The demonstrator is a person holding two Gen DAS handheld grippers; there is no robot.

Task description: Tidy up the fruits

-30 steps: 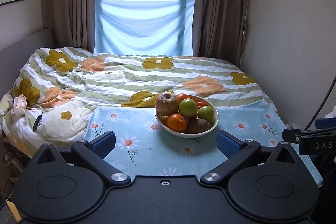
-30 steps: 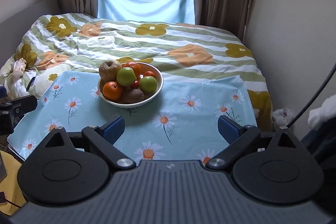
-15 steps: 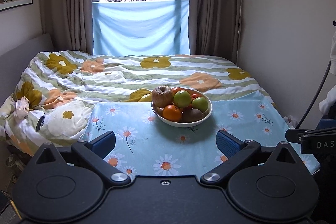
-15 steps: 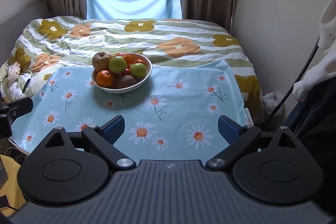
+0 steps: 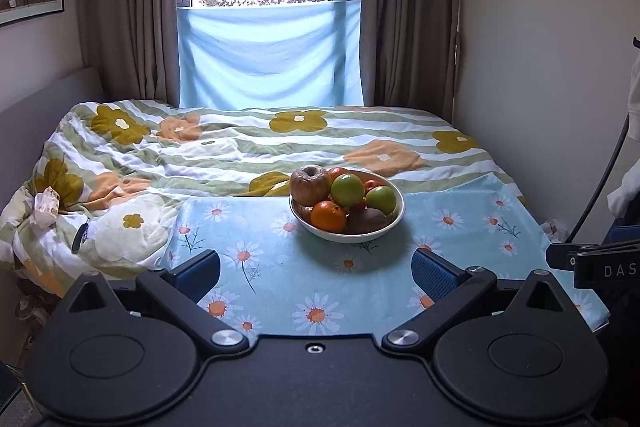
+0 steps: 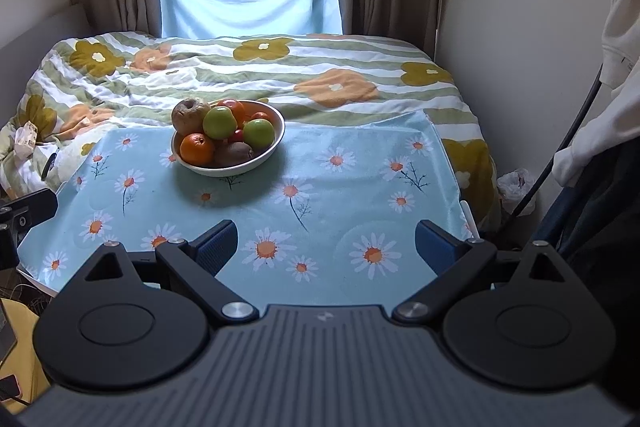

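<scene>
A white bowl (image 5: 394, 221) (image 6: 276, 147) of fruit stands on the blue daisy-print tablecloth (image 5: 280, 259) (image 6: 340, 187). It holds a brown wrinkled apple (image 5: 310, 183) (image 6: 188, 115), two green apples (image 5: 347, 189) (image 6: 219, 122), an orange (image 5: 328, 215) (image 6: 197, 148), a kiwi (image 5: 367, 219) (image 6: 234, 153) and red fruits behind. My left gripper (image 5: 316, 269) is open and empty, well short of the bowl. My right gripper (image 6: 326, 247) is open and empty, near the table's front edge, with the bowl ahead to its left.
A bed with a flowered duvet (image 5: 224, 151) lies beyond the table. A wall (image 5: 540, 67) runs along the right. White clothing (image 6: 616, 67) and a dark cable (image 6: 568, 155) hang at the right. Curtains and a window are at the back.
Both grippers have pulled back and risen from the bowl, which looks smaller and farther. More of the tablecloth shows in front. Both stay open.
</scene>
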